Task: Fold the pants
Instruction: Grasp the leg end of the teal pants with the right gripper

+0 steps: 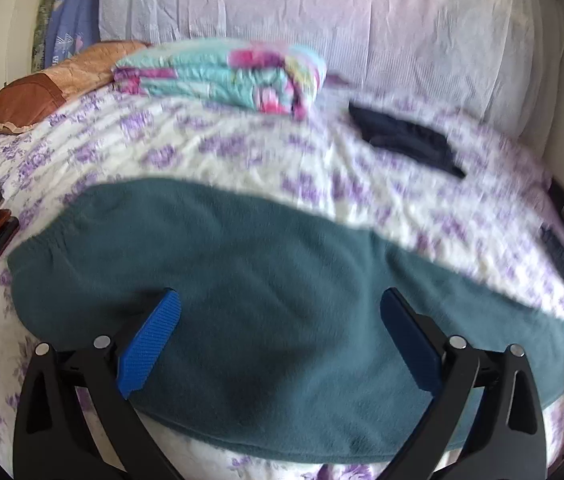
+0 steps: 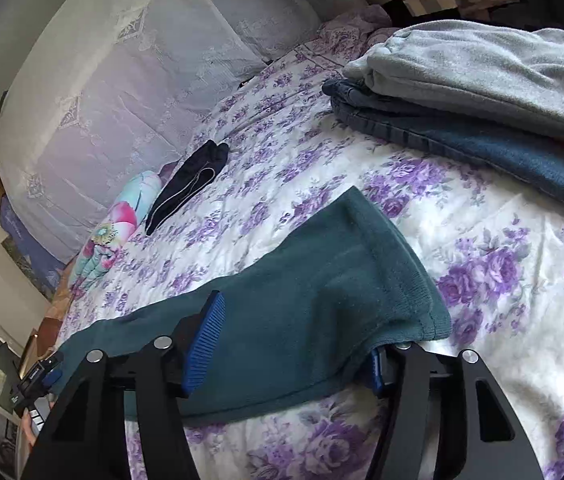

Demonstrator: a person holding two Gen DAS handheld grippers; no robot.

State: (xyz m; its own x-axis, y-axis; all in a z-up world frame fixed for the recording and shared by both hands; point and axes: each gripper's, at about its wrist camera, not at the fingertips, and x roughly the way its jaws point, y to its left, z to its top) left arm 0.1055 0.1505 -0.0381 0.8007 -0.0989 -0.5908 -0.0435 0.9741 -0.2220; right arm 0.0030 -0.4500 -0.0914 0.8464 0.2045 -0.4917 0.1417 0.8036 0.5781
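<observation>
The left tool (image 1: 280,334) hangs spread wide over the teal pants (image 1: 242,280), gripping nothing. The right tool (image 2: 295,336) straddles the pants' cuff end, its pads partly apart; whether they pinch the cloth is unclear. The pants lie flat on a bed (image 2: 501,280) with a purple-flowered cover, near folded clothes (image 2: 481,92).
</observation>
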